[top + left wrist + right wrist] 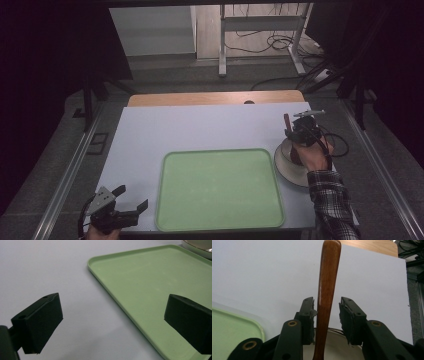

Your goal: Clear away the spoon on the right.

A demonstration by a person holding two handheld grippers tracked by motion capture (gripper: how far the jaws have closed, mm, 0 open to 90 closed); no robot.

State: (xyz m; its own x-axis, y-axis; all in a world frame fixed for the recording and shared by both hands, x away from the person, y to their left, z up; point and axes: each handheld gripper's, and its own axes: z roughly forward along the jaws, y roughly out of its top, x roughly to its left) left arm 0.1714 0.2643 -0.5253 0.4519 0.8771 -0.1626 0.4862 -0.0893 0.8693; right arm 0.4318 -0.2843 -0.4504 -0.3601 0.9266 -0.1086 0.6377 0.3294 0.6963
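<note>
The right tool [327, 312] hung over the white bowl [290, 167] near the right edge of the surface [200, 127], its jaws standing either side of a wooden handle [327, 290] that rose out of the bowl; one jaw seemed to touch the wood while a gap showed at the other, so the handle was bracketed but not yet clamped. In the high view the handle [286, 122] stood nearly upright just above the tool [300, 131]. The left tool [131, 200] rested open and empty at the near left corner of the surface, beside the green tray [220, 190], which lay bare along the near edge with the bowl just off its right side. The step in hand looked like taking hold of the handle. To do it well, the jaws should probably close squarely with the wood centred between the pads, low enough on the handle that it would not pivot, and squeeze firmly, since the polished wood might slip. Lifting straight up would likely keep the hidden end from catching the bowl's rim and dragging the bowl toward the tray.
</note>
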